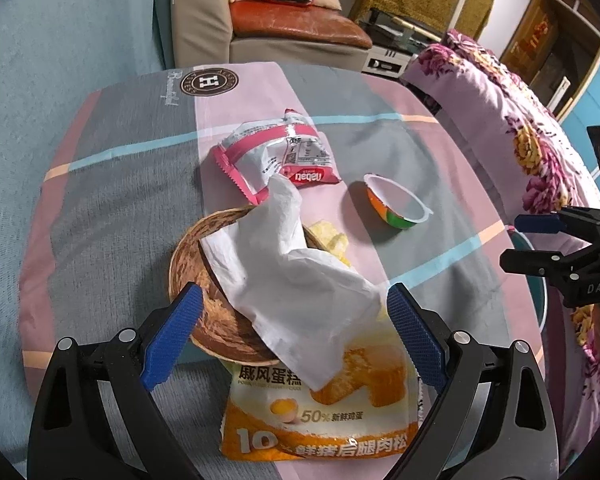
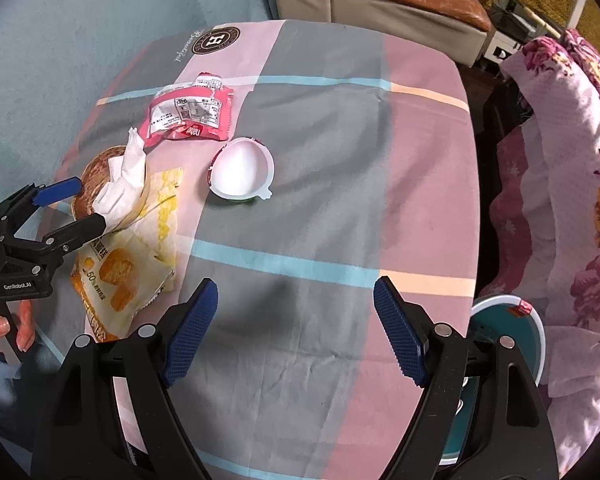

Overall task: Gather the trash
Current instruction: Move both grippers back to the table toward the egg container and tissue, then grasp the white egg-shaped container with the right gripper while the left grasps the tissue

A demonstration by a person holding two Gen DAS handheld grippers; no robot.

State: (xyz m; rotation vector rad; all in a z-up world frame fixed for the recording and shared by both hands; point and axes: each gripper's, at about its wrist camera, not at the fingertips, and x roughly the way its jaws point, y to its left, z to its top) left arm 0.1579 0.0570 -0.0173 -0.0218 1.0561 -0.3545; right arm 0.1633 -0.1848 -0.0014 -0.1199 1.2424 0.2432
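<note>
My left gripper (image 1: 294, 334) is open, its blue pads either side of a crumpled white tissue (image 1: 288, 272) that lies in a brown paper bowl (image 1: 188, 276). A yellow cake wrapper (image 1: 320, 420) lies under the bowl's near edge. A pink and white snack wrapper (image 1: 276, 152) and an overturned small plastic cup (image 1: 396, 200) lie farther back. My right gripper (image 2: 294, 330) is open and empty above bare cloth, to the right of the trash. The right wrist view shows the left gripper (image 2: 70, 206) at the tissue (image 2: 120, 184), the cup (image 2: 242, 170) and the pink wrapper (image 2: 192, 114).
The table wears a pink, grey and blue checked cloth (image 2: 340, 200). A teal bin with a white rim (image 2: 512, 332) stands by the table's right edge. A floral quilt (image 2: 572, 160) lies to the right. A sofa (image 1: 284, 32) stands behind the table.
</note>
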